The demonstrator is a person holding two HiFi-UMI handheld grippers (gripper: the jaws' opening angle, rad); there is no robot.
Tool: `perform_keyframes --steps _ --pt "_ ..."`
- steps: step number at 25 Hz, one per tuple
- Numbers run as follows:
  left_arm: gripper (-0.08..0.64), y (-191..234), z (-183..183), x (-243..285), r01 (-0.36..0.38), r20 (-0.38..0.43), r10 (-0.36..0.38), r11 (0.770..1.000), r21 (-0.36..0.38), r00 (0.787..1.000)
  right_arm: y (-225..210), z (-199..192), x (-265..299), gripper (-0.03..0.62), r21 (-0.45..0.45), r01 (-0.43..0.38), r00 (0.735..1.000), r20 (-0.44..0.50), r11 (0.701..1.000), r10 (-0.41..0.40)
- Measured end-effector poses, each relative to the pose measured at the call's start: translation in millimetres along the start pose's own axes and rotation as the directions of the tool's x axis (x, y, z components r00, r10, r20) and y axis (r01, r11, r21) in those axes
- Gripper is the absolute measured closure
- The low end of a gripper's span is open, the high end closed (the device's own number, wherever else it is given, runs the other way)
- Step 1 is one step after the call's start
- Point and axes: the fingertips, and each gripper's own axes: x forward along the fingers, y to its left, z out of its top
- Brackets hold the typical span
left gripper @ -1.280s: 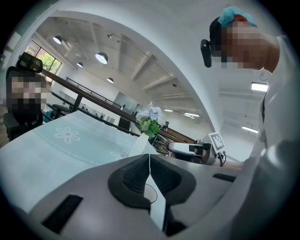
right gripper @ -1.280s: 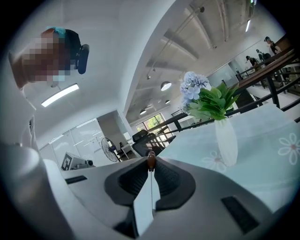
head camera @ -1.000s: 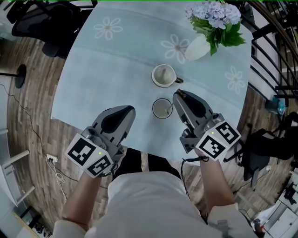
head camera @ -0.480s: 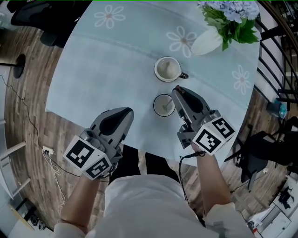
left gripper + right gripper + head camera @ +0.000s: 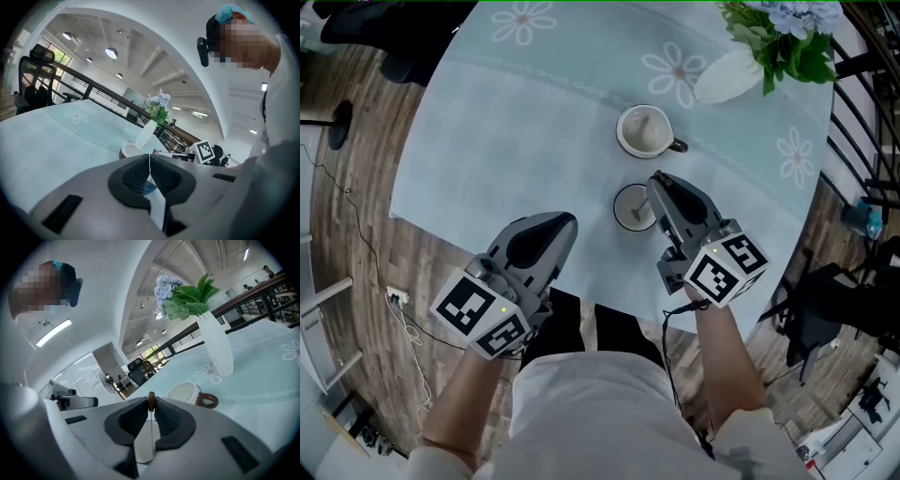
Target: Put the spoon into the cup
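Observation:
A small cup (image 5: 623,208) stands on the pale blue tablecloth near the table's front edge. My right gripper (image 5: 658,181) hangs just right of its rim, shut on the spoon (image 5: 151,400). In the right gripper view the spoon's brown end pokes up between the closed jaws. A pale streak inside the cup looks like the spoon's lower part. My left gripper (image 5: 567,221) is shut with nothing in it and hovers over the table's front edge, left of the cup. In the left gripper view its jaws (image 5: 149,159) meet.
A white mug (image 5: 644,129) with a brown handle stands just beyond the cup and also shows as a mug (image 5: 183,392) past the right jaws. A white vase (image 5: 729,75) of flowers lies farther right. Black chairs and railing surround the table (image 5: 506,122).
The head camera has shifted, so cup, mug and vase sit higher and further right in view. Both grippers keep their places relative to the cup.

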Motion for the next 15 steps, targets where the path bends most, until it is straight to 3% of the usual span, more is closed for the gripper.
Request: perform_keyframes --steps 15 --pt "0.54 -5 -4 5 0.012 -0.01 -0.012 1.0 -0.007 1.0 -8 -22 -1 0.538 -0.012 0.048 0.997 -0.052 0.999 -0.048"
